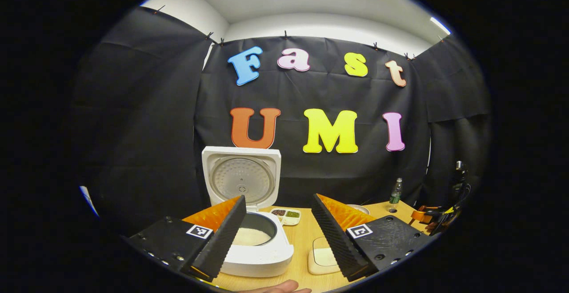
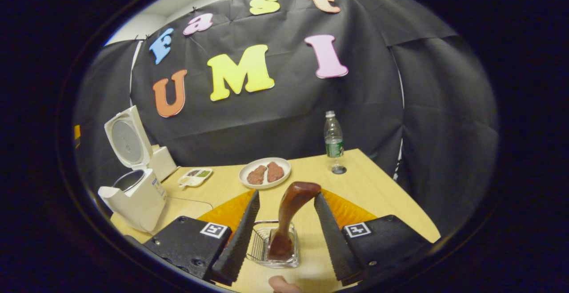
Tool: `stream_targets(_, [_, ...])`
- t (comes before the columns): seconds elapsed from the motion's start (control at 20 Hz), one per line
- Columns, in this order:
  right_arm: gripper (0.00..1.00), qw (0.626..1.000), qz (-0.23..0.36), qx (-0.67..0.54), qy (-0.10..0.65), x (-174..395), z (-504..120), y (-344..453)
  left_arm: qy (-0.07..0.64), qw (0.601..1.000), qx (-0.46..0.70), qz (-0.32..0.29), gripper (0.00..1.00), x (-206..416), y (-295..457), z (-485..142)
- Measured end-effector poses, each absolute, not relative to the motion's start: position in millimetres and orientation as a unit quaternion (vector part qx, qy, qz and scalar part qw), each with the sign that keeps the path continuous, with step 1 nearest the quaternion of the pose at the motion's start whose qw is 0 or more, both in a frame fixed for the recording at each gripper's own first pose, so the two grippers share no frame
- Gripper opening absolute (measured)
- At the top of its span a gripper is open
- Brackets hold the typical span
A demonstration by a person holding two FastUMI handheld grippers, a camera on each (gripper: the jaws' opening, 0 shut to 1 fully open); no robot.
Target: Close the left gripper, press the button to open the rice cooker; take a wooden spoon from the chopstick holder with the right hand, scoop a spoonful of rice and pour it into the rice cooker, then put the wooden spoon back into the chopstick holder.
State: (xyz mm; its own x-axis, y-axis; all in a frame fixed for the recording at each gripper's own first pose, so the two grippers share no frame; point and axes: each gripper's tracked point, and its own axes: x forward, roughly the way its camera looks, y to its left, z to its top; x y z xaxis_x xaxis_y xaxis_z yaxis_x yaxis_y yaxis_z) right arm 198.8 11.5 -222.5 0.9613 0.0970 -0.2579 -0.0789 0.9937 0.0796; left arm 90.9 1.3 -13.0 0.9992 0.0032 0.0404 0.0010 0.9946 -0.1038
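Your left gripper (image 1: 278,235) has its jaws spread wide, nothing between them, and it hangs just in front of the rice cooker (image 1: 253,244). The cooker is white and boxy with rounded corners; its lid (image 1: 242,177) stands upright on the rear hinge, showing a round, dimpled metal inner plate. Inside the dark inner pot (image 1: 255,228) you can see a pale layer of rice at the bottom. In the right gripper view the same cooker (image 2: 138,195) sits at the left end of the tabletop (image 2: 378,190), close to its front edge, lid raised.

Your right gripper (image 2: 284,235) also has its jaws spread apart. Between them, but touching neither finger, stands the wooden spoon (image 2: 289,213): dark reddish-brown, glossy, leaning slightly, its broad rounded end up and the other end down in the chopstick holder (image 2: 278,250). The holder is a small wire rack in a clear tray, near the front edge of the tabletop.

Farther back, a white plate (image 2: 265,173) with two brown pieces lies toward the middle of the tabletop, a small divided dish (image 2: 194,176) sits between it and the cooker, and a clear bottle (image 2: 333,142) stands near the far right corner. A pale flat box (image 1: 322,257) lies just right of the cooker in the left gripper view.
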Motion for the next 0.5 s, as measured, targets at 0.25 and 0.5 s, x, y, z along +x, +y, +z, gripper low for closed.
stream_targets(0.25, [1.0, 0.998, 0.026, 0.0, 0.062, 162.6, -167.5, 1.9, -0.023, 0.999, -0.042, 0.017, 0.94, 113.6, 32.3, 4.8])
stream_targets(0.5, [1.0, 0.996, 0.056, 0.005, 0.066, 127.0, -143.6, 12.6, -0.026, 0.998, -0.055, 0.025, 0.94, 141.5, 64.7, 30.3])
